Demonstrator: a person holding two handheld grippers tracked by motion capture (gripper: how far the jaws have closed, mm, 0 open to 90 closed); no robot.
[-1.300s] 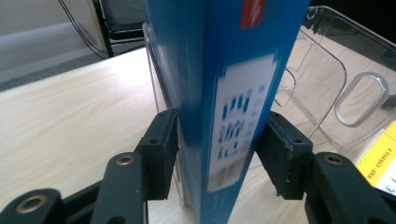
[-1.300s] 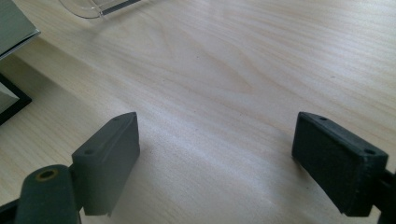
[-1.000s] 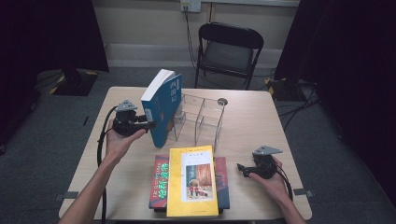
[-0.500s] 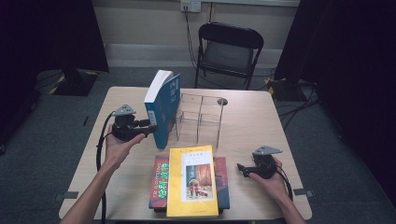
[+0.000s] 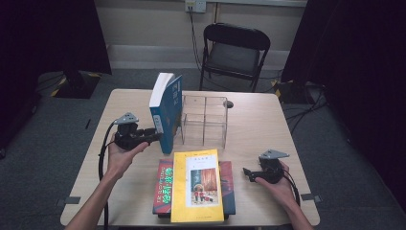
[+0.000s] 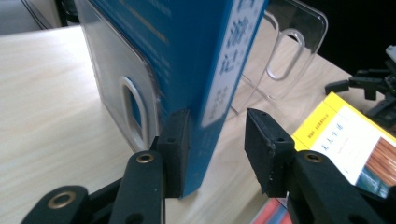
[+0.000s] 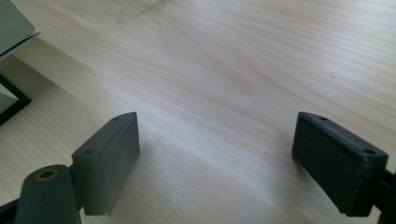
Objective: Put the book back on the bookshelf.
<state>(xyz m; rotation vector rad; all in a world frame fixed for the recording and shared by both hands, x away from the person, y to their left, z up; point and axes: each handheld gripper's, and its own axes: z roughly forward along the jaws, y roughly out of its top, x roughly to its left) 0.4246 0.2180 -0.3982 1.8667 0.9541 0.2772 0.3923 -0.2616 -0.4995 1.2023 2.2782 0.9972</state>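
Black fingers (image 6: 175,144) of the left gripper (image 5: 152,135) straddle the lower spine of the blue book (image 5: 166,111), one pad against its cover and the other a gap away from the spine, the jaws having just been closing around it. That book stands upright near the middle of the tabletop (image 5: 268,120), toward its far edge, just beside the clear acrylic rack (image 5: 203,119), with the yellow book (image 5: 197,184) lying atop a red one at the near edge. Close to the near right corner, the right gripper (image 5: 248,172) rests low with its jaws spread wide over bare wood, holding nothing.
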